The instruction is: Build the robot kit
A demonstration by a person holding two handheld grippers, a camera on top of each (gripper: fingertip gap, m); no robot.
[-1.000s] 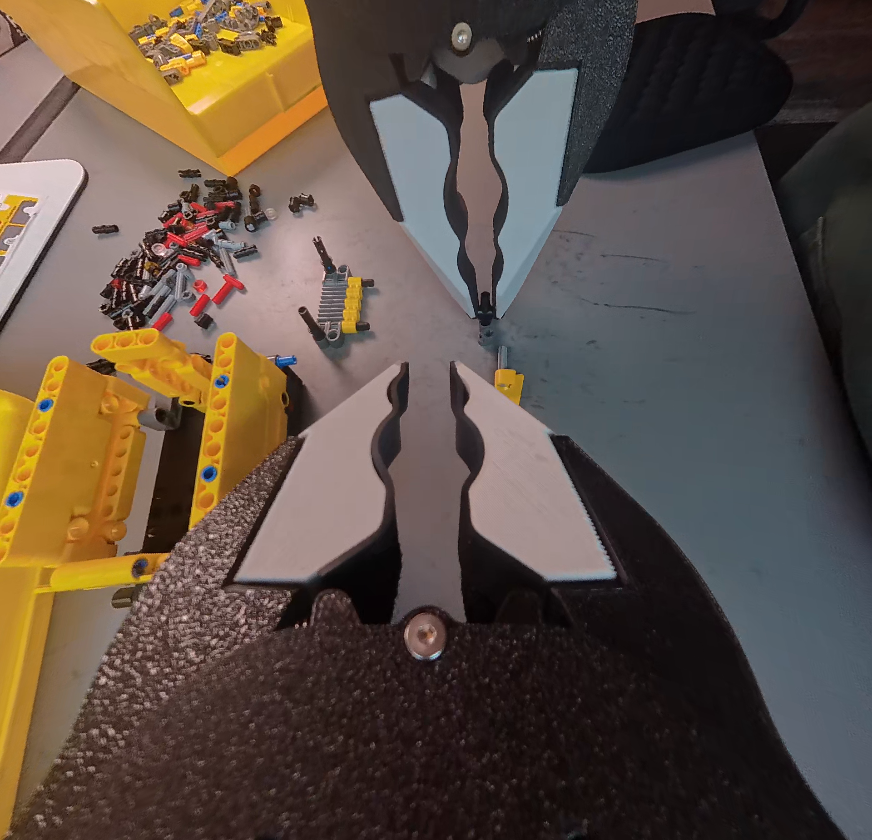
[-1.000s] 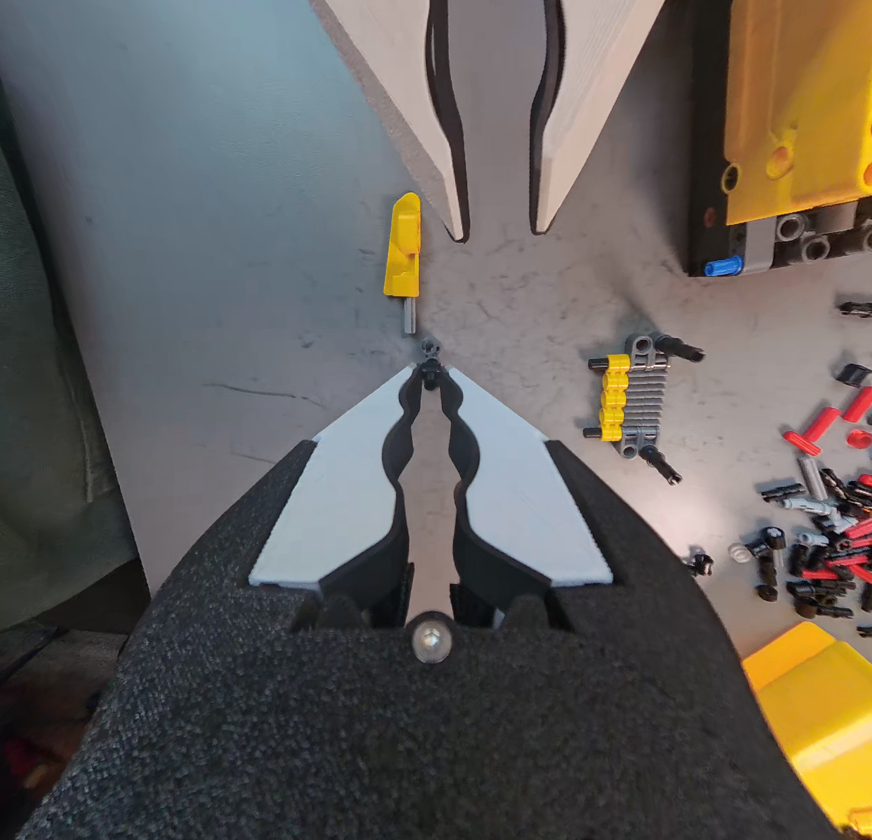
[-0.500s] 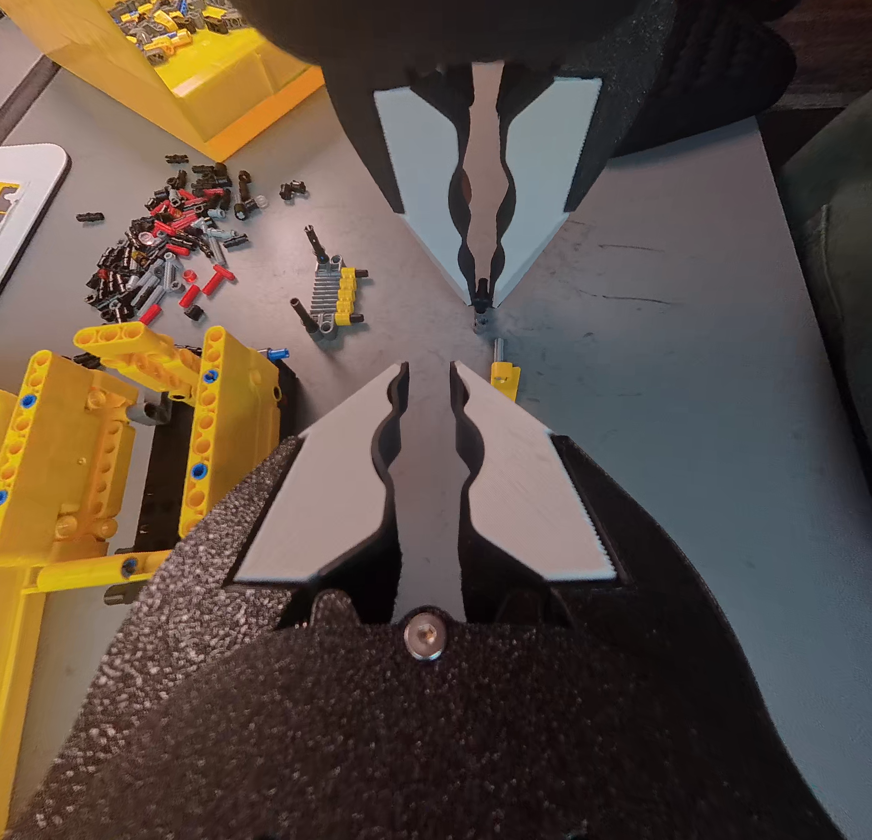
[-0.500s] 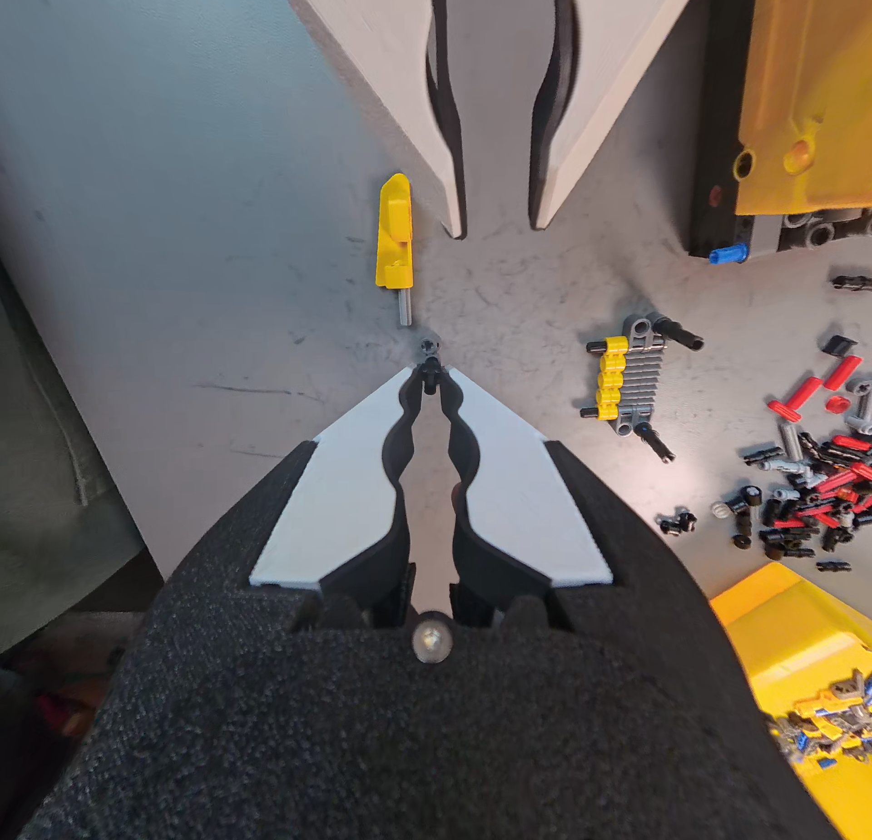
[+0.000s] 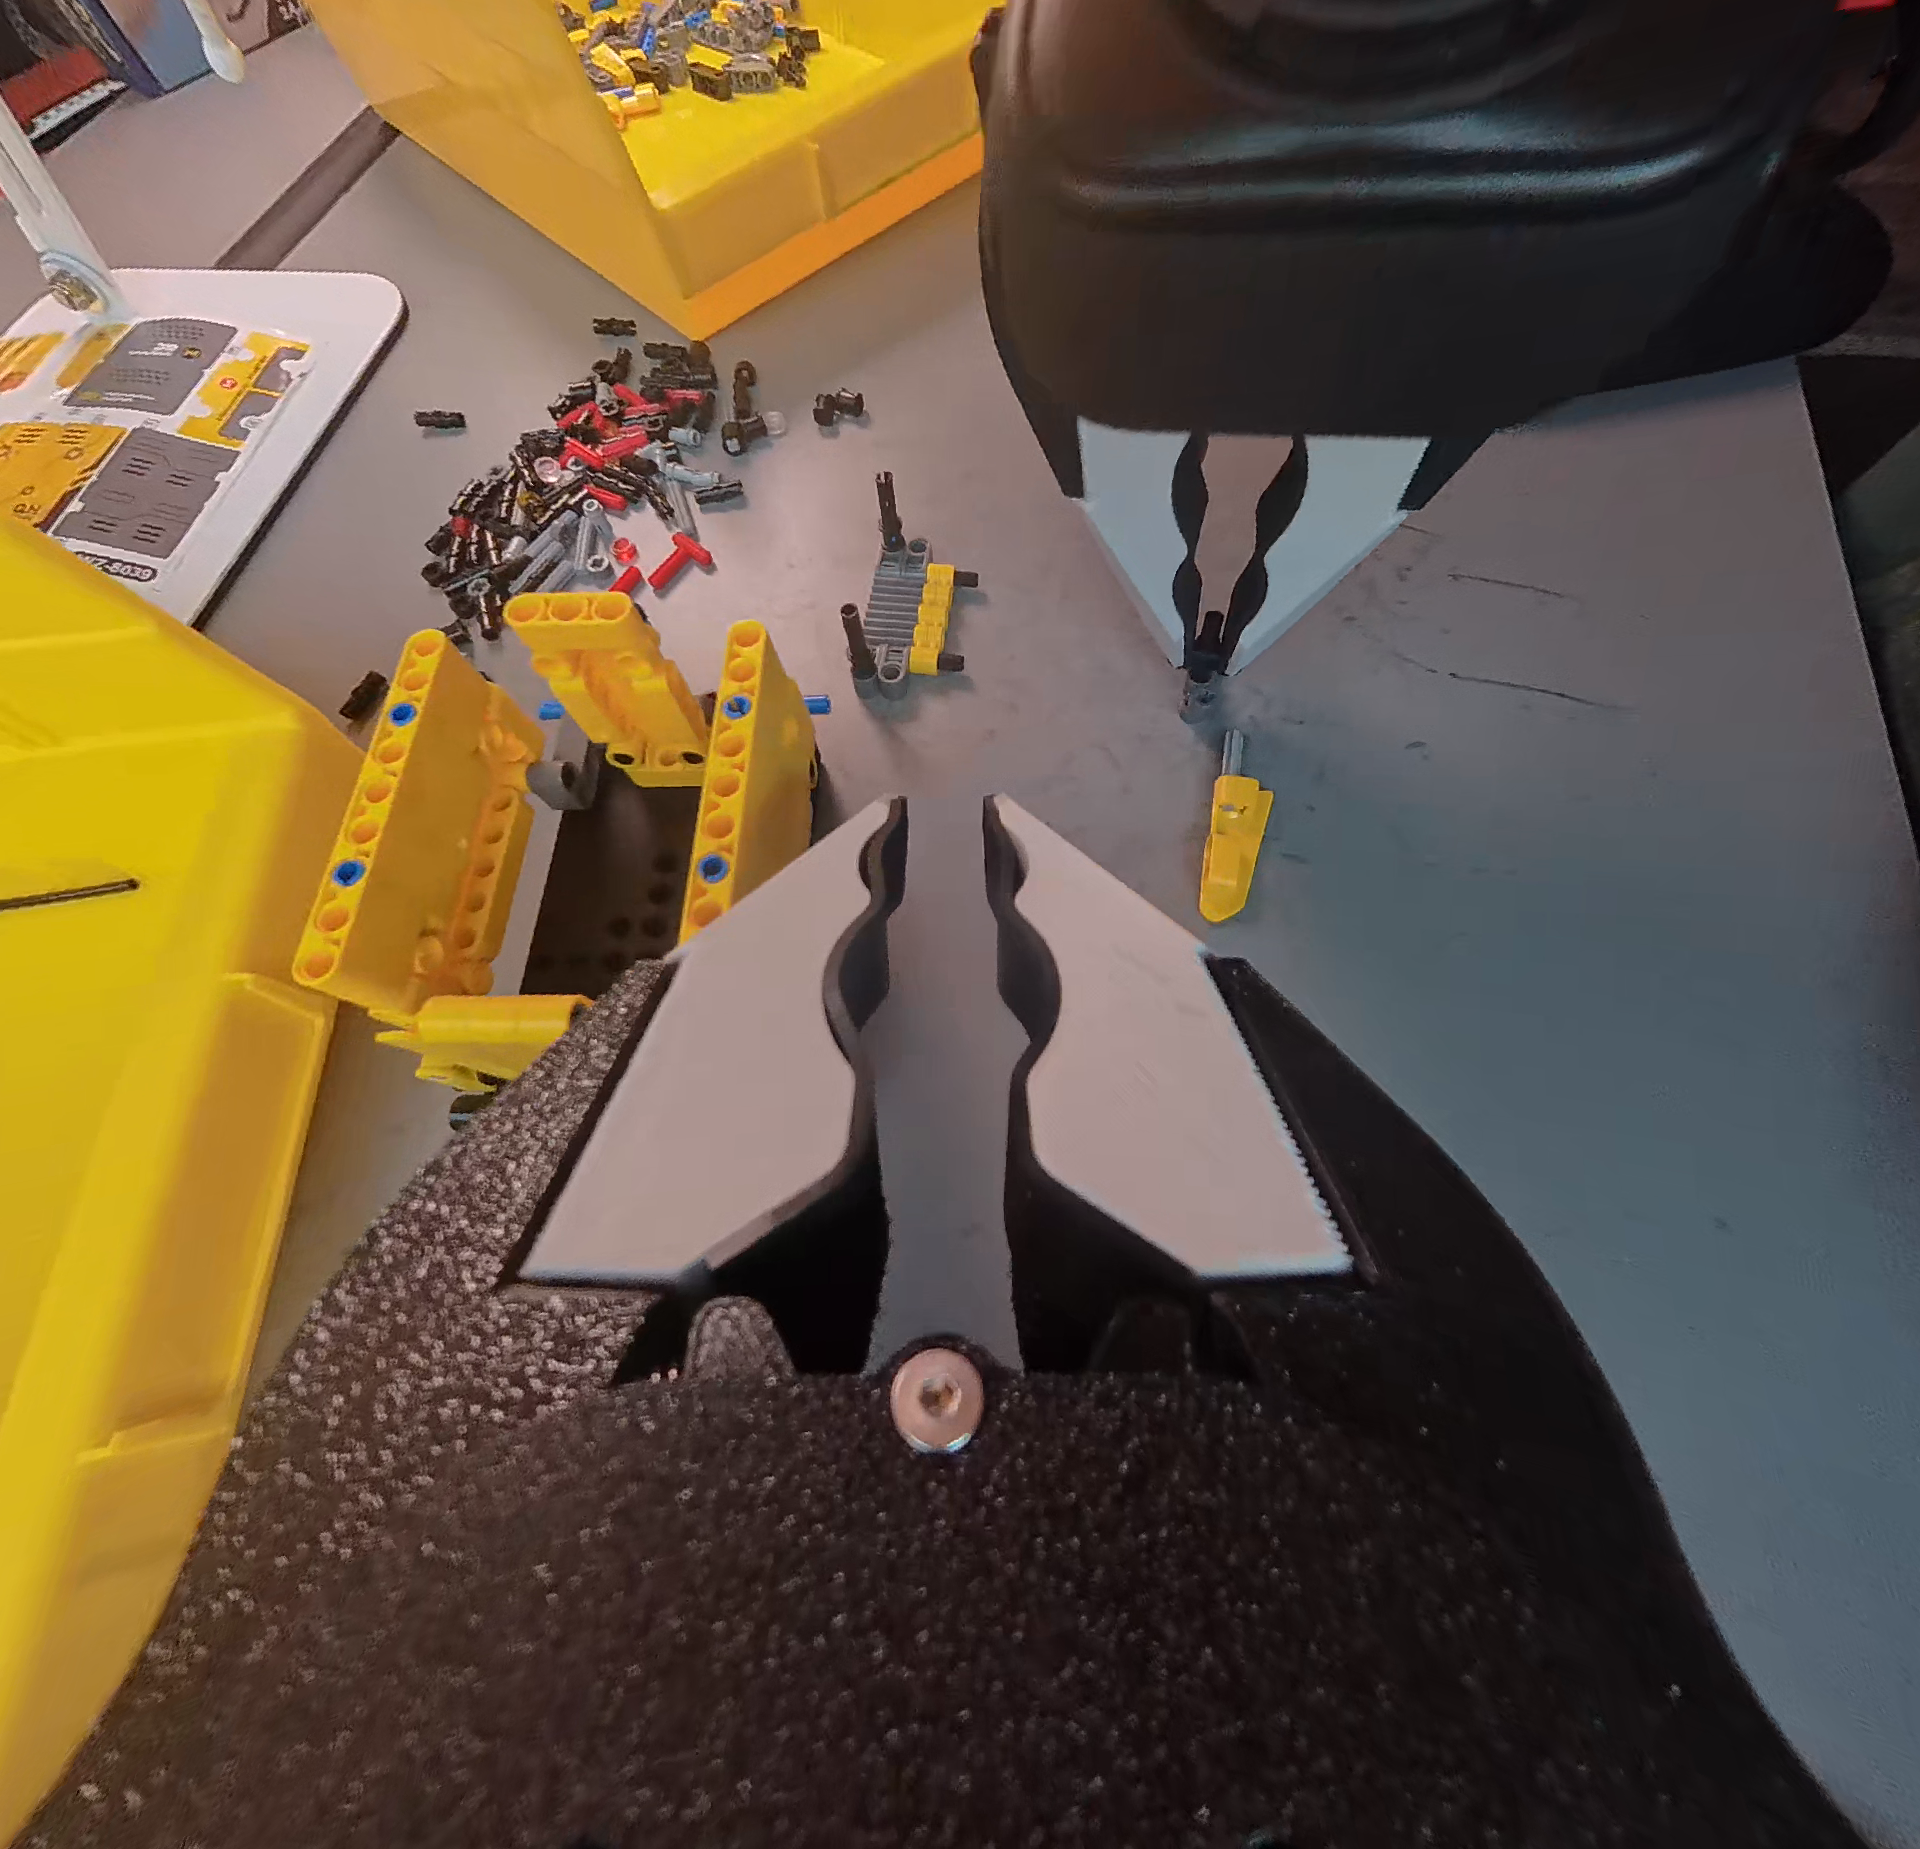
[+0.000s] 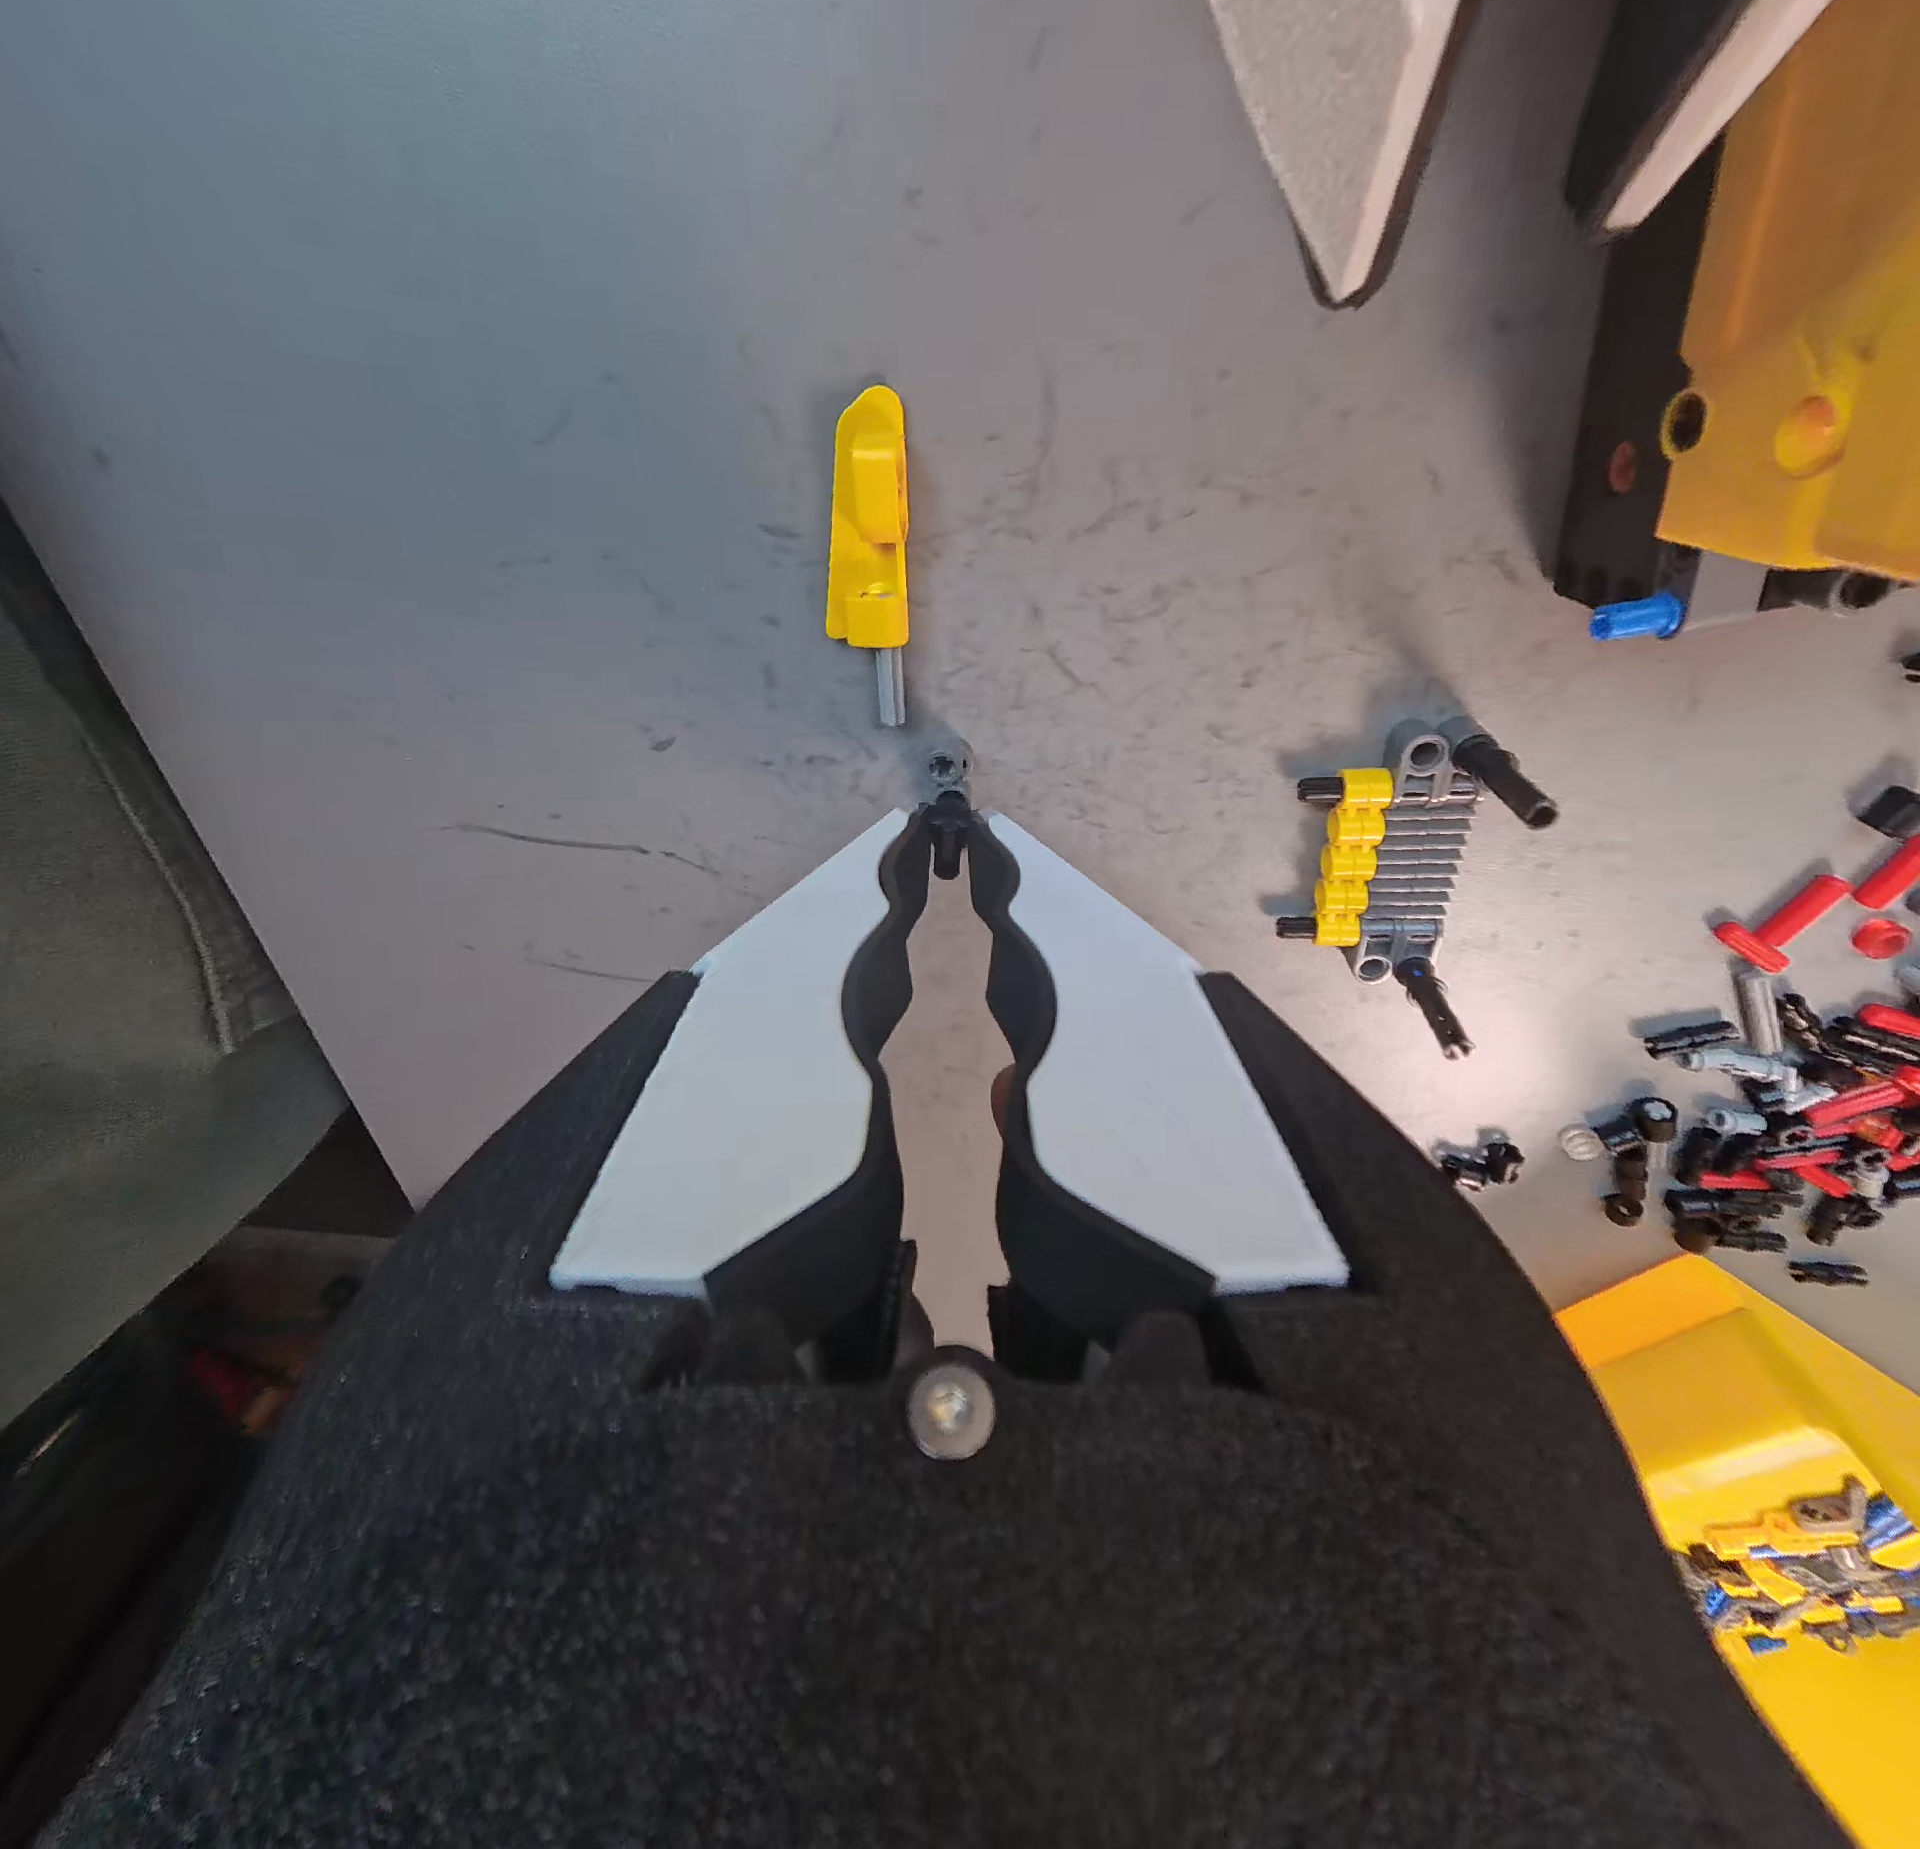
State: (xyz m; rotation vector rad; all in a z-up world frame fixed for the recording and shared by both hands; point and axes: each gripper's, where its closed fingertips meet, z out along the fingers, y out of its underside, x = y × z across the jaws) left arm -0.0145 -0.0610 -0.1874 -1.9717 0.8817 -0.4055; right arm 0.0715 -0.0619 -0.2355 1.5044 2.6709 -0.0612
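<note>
Right gripper (image 6: pixel 945 831): jaws almost together, only the tips meeting, pinched on a small black pin (image 6: pixel 943 850). The pin sits at the centre of the right wrist view and points forward out of the tips. A small grey connector (image 6: pixel 943 766) sits at the pin's far end. Whether the two are joined or only touching cannot be told, nor whether the connector bears on the grey table (image 6: pixel 416 345) or hangs just above it.

Pose: in the left wrist view the right gripper comes in from the upper right of the frame, tilted steeply nose-down, tips close to the tabletop.

Just beyond the connector, in line with it, lies a yellow piece (image 6: pixel 871 521) with a short grey axle end facing the connector. A narrow gap shows between them; they are apart.

Left gripper (image 5: pixel 943 812): jaws partly open with a moderate gap and nothing between them, only bare table showing through. It points up-frame, opposite the right gripper, at a shallow forward tilt. The yellow piece lies just to the right of its tips and is not touched.

Surroundings:
- Left of centre in the left wrist view: a small grey-and-yellow assembly (image 5: pixel 909 615).
- Upper left: a loose pile of black, red and grey pins (image 5: pixel 582 511).
- Left of the left gripper's jaws: a yellow beam model (image 5: pixel 436 812).
- Top: a yellow parts bin (image 5: pixel 748 272).
</note>
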